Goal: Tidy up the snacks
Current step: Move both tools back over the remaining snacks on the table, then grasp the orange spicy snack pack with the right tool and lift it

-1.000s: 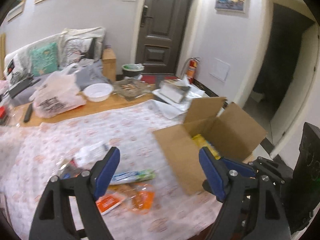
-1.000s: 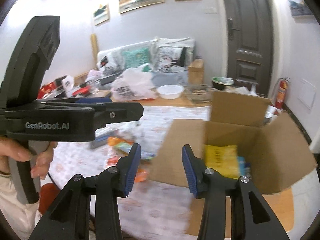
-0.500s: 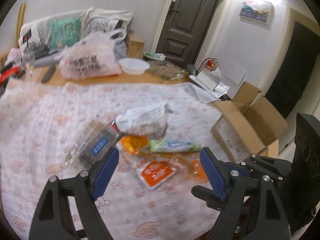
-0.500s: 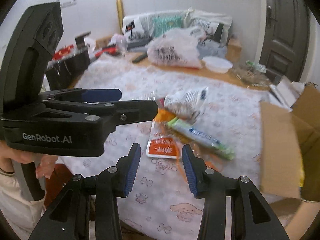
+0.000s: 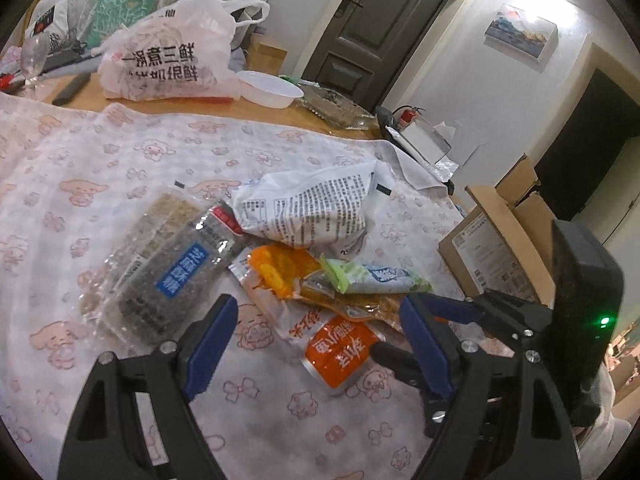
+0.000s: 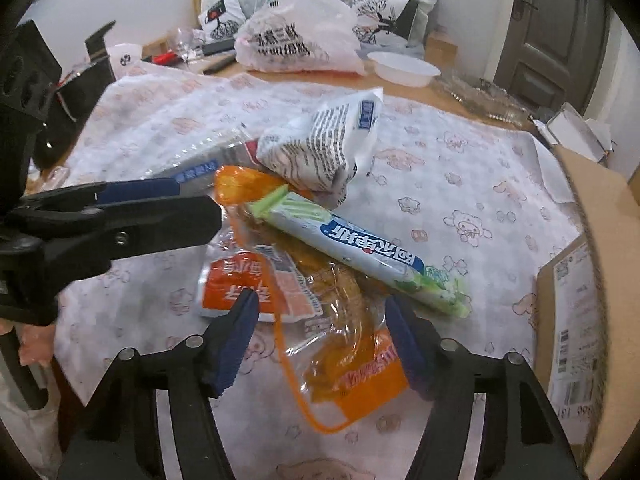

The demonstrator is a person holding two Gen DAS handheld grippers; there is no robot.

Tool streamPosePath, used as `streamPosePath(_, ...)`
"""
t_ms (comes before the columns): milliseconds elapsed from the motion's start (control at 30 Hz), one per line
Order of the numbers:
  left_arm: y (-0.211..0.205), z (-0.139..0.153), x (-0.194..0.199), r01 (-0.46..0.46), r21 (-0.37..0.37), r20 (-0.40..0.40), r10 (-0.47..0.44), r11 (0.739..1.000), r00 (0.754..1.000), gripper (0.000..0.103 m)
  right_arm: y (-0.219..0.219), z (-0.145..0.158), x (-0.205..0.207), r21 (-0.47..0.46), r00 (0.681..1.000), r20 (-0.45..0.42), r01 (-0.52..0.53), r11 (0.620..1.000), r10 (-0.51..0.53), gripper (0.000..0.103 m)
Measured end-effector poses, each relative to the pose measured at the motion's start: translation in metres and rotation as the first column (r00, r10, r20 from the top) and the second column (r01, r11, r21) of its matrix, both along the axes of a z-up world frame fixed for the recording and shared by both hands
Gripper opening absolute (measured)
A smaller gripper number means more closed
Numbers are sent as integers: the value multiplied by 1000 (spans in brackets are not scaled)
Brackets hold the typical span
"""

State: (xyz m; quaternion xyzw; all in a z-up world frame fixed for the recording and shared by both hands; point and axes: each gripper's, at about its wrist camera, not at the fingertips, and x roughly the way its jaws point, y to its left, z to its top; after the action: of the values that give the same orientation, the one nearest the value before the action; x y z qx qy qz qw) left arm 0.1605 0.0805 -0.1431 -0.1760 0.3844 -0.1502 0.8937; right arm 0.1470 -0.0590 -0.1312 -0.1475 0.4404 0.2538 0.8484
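Note:
A heap of snacks lies on the patterned cloth: a white printed bag (image 5: 308, 208) (image 6: 328, 144), a clear pack with a blue label (image 5: 172, 272), a green and blue stick pack (image 5: 376, 276) (image 6: 360, 248), an orange and white sachet (image 5: 340, 348) (image 6: 248, 284) and a clear orange packet (image 6: 352, 352). My left gripper (image 5: 316, 344) is open above the sachet. My right gripper (image 6: 320, 336) is open, low over the orange packet. An open cardboard box (image 5: 504, 240) (image 6: 584, 280) stands to the right.
At the back of the table are a white plastic bag (image 5: 168, 56), a white bowl (image 5: 268, 88), a clear tray (image 5: 332, 104) and a wine glass (image 5: 32, 56). The left gripper's body (image 6: 100, 224) crosses the right wrist view. A dark door (image 5: 376, 28) is behind.
Both grippers have swung left from the cardboard box and dropped close over the snack heap. The right gripper's jaws have opened wider. Nothing has been picked up.

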Motion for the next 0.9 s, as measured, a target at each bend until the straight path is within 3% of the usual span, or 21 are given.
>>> streamPosePath(233, 6, -4, 7, 3, -30, -10, -4, 1000, 1000, 81, 6, -6, 19, -9, 1000, -15, 24, 1000, -25, 77)
streamPosePath(400, 9, -9, 10, -2, -33, -27, 1, 999, 1000, 81, -1, -11, 31, 59, 994, -105, 43, 997, -37, 78)
streamPosePath(600, 8, -10, 10, -11, -19, -36, 10, 1000, 999, 81, 0, -7, 16, 83, 992, -123, 0, 997, 10, 60)
streamPosePath(633, 8, -11, 10, -17, -12, -40, 17, 1000, 999, 81, 1, -6, 12, 89, 992, -124, -9, 996, 20, 56)
streamPosePath(667, 8, -12, 10, -22, -9, -46, 21, 1000, 999, 81, 0, -3, 8, 99, 992, -122, -18, 995, 30, 43)
streamPosePath(800, 9, -17, 7, -25, -5, -67, 24, 1000, 997, 81, 4, -2, -11, 132, 985, -154, -59, 990, 79, 43)
streamPosePath(900, 8, -20, 2, -21, -6, -65, 21, 1000, 998, 80, 12, -3, -29, 109, 983, -118, -131, 985, 143, 43)
